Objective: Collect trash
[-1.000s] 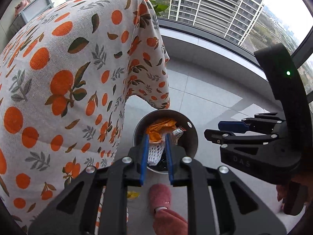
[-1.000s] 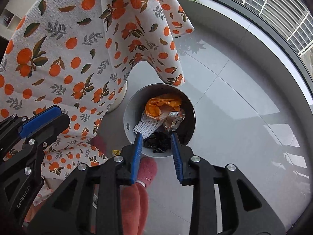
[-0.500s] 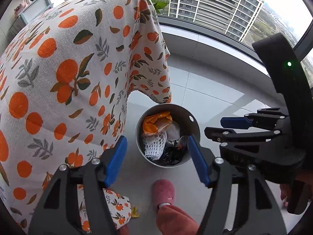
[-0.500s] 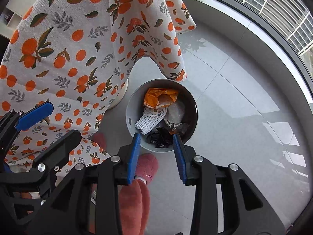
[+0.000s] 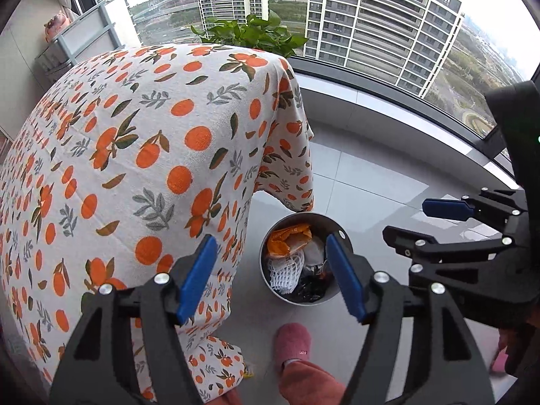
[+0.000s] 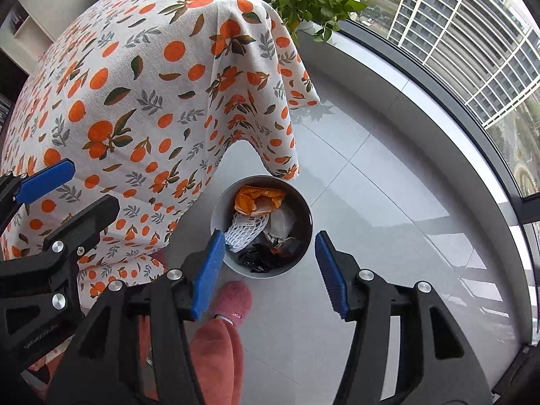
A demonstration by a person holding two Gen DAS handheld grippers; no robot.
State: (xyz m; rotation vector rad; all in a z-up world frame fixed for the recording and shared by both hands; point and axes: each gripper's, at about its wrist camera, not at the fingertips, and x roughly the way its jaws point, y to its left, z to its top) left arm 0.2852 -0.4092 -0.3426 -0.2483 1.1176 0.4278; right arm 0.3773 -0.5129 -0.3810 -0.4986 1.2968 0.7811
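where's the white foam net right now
The white foam net lies inside the round bin on the floor, on its table-side, just below the orange wrapper in the right wrist view and beside the black bag.

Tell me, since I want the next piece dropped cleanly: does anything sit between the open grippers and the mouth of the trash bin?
Nothing visible does. The left gripper and right gripper are both open and empty above the trash bin; the tablecloth corner hangs at its far rim, not over the opening.

both wrist cameras look steeply down from well above the floor; both share the trash bin (image 5: 300,260) (image 6: 261,226) at lower centre and the orange-print tablecloth (image 5: 141,155) (image 6: 152,84) filling the upper left
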